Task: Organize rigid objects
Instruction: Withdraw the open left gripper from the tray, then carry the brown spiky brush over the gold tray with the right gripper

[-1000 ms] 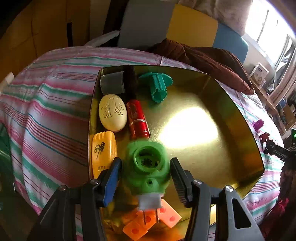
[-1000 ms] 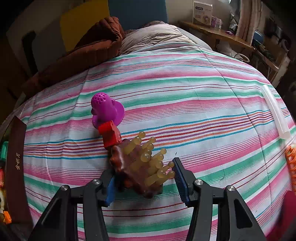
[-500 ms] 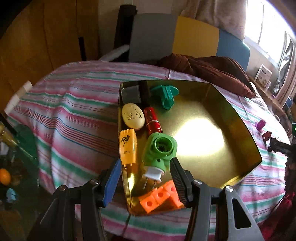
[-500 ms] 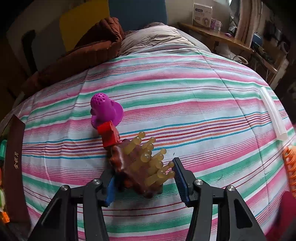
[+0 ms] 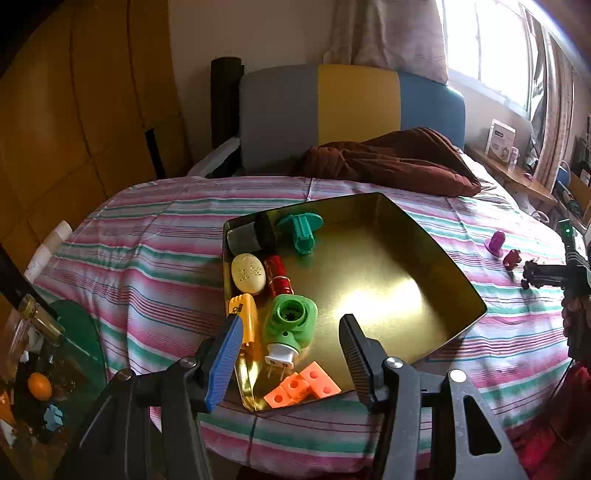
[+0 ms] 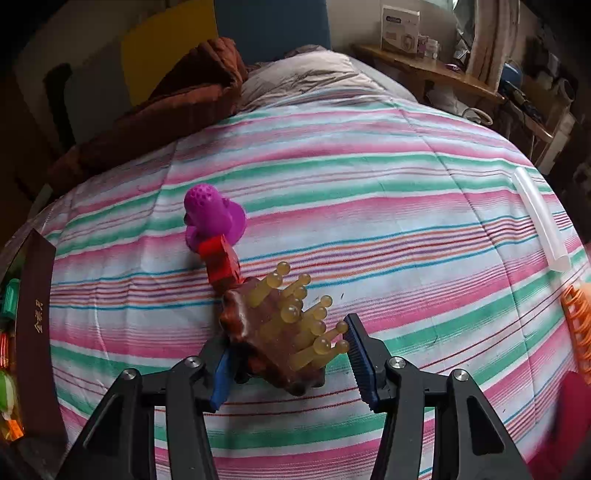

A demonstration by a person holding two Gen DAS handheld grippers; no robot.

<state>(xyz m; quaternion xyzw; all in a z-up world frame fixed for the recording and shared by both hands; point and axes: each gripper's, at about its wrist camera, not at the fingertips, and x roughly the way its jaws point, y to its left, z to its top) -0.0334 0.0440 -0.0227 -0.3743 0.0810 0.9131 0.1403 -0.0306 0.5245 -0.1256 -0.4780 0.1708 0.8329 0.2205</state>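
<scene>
My right gripper has its fingers spread around the brown spiked massager on the bed; I'd seat both pads on its brown body, below the nubs, before squeezing. My left gripper is spread and holds nothing above the gold tray. Ahead of its fingers the tray holds the green plug, orange blocks, yellow piece and 4 more.

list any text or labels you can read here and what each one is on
Nothing reads clearly.
Yellow ribbed plastic case: dark logo and print, blurred.
Dark maroon box side: gold characters, too blurred.
White carton on the wooden shelf: printing too small.
</scene>
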